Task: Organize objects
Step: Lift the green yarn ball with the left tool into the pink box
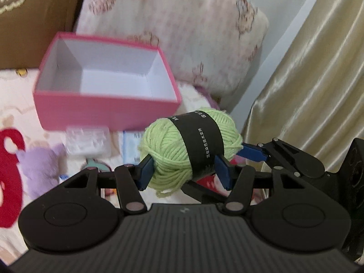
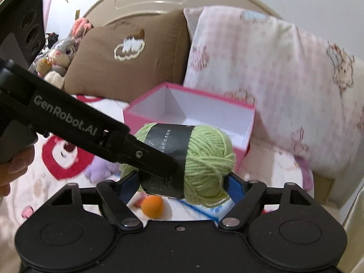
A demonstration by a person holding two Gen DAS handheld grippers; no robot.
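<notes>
The light-green ball of wool yarn with a black paper band (image 1: 191, 150) hangs in the air in front of the open pink cardboard box with a white inside (image 1: 107, 113), lifted clear of the printed bedspread (image 1: 13, 86), and both grippers have it at once. The left gripper (image 1: 184, 170) is partly closed on it: 1 blue pad (image 1: 145, 173) presses the bare wool at the yarn's left end and the other blue pad (image 1: 224, 173) presses the black band at its lower right. The right gripper (image 2: 182, 183) stands wider; its right blue pad (image 2: 235, 187) lies against the green end of the yarn, while its left pad (image 2: 127, 186) is mostly hidden behind the left gripper's black arm, so whether that side touches cannot be told. In the left wrist view 1 blue finger (image 1: 252, 151) of the right gripper reaches in just beside the yarn's right end. Below the yarn lie a small orange ball (image 2: 152, 206) and a clear plastic case (image 1: 87, 143), the latter just in front of the box.
</notes>
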